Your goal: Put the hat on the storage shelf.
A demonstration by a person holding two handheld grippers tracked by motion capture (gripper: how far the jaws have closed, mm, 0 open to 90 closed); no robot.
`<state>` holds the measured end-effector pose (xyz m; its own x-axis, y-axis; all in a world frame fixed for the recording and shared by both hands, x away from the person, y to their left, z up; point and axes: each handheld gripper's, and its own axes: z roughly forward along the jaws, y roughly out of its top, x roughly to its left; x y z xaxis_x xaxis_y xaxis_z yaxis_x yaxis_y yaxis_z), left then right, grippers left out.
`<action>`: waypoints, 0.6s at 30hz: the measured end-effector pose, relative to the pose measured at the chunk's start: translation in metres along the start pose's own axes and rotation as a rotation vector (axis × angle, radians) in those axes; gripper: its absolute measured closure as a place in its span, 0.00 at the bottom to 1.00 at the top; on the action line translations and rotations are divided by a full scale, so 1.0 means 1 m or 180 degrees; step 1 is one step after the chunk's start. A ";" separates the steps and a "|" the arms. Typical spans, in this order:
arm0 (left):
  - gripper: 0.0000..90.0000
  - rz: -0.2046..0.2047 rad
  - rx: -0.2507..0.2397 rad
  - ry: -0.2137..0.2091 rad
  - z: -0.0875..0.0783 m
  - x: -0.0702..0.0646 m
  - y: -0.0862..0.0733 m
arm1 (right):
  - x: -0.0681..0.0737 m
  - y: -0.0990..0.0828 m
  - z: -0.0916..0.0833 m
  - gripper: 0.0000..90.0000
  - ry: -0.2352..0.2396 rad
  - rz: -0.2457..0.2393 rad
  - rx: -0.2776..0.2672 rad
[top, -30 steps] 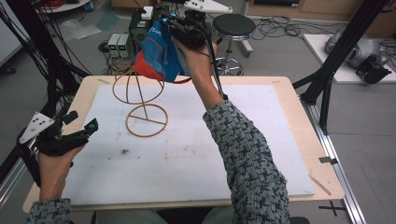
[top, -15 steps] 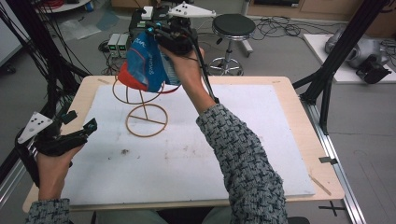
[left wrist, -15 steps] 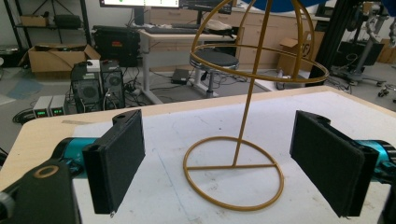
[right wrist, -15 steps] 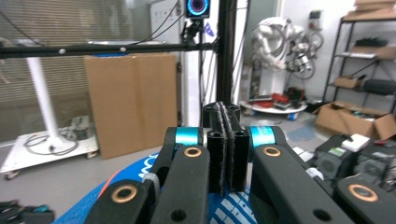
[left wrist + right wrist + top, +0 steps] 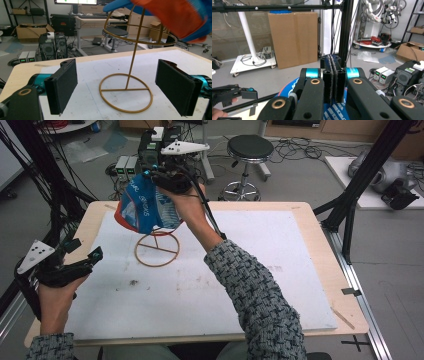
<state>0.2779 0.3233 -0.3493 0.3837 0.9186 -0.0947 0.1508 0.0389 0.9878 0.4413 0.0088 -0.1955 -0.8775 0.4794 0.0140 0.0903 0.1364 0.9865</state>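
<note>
Right claw (image 5: 150, 182): clenched on blue-and-red cap (image 5: 145, 210), upper left, draping it over gold wire stand (image 5: 156, 251).
Left claw (image 5: 82, 254): released, idle lower left, clear of the worktop (image 5: 280, 270).

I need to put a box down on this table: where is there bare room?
The white mat right of the sleeve is bare, as is the strip before the wire stand. Crowded: far left corner, with stand and blue-orange bag.

Robotics lab: PC towers (image 5: 51, 46), cable tangles (image 5: 305, 150), robot arm (image 5: 378, 11).
</note>
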 end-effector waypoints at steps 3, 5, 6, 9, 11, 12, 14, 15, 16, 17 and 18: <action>0.20 0.0009 0.0006 -0.0007 0.000 0.000 0.000 | 0.001 -0.004 0.005 0.99 -0.0009 0.0021 0.0038; 0.20 0.0012 0.0013 -0.0012 0.000 0.000 0.000 | 0.001 -0.006 0.009 0.99 0.0003 0.0032 0.0056; 0.20 0.0010 0.0012 -0.0007 0.000 0.000 0.000 | 0.001 -0.007 0.010 0.99 0.0002 0.0039 0.0068; 0.20 0.0002 0.0010 -0.0014 0.001 0.000 -0.001 | 0.003 -0.010 0.015 0.99 0.0000 0.0040 0.0111; 0.20 0.0007 0.0011 -0.0013 0.001 0.000 0.000 | 0.004 -0.012 0.018 0.99 0.0019 0.0035 0.0124; 0.20 0.0008 0.0014 -0.0016 0.001 0.000 0.000 | 0.005 -0.013 0.019 0.99 0.0020 0.0037 0.0131; 0.20 0.0008 0.0007 -0.0018 0.001 -0.001 -0.001 | 0.006 -0.015 0.022 0.99 0.0028 0.0046 0.0139; 0.20 0.0008 0.0007 -0.0018 0.001 -0.001 -0.001 | 0.006 -0.015 0.023 0.99 0.0033 0.0045 0.0140; 0.20 0.0009 0.0013 -0.0016 0.001 0.000 -0.001 | 0.006 -0.017 0.025 0.99 0.0031 0.0046 0.0155; 0.20 0.0009 0.0013 -0.0016 0.001 0.000 -0.001 | 0.006 -0.017 0.025 0.99 0.0031 0.0046 0.0155; 0.20 0.0004 0.0012 -0.0017 0.002 0.000 -0.001 | 0.006 -0.017 0.026 0.99 0.0032 0.0038 0.0155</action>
<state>0.2790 0.3223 -0.3503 0.3887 0.9166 -0.0941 0.1538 0.0362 0.9874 0.4467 0.0318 -0.2164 -0.8809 0.4726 0.0277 0.1234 0.1728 0.9772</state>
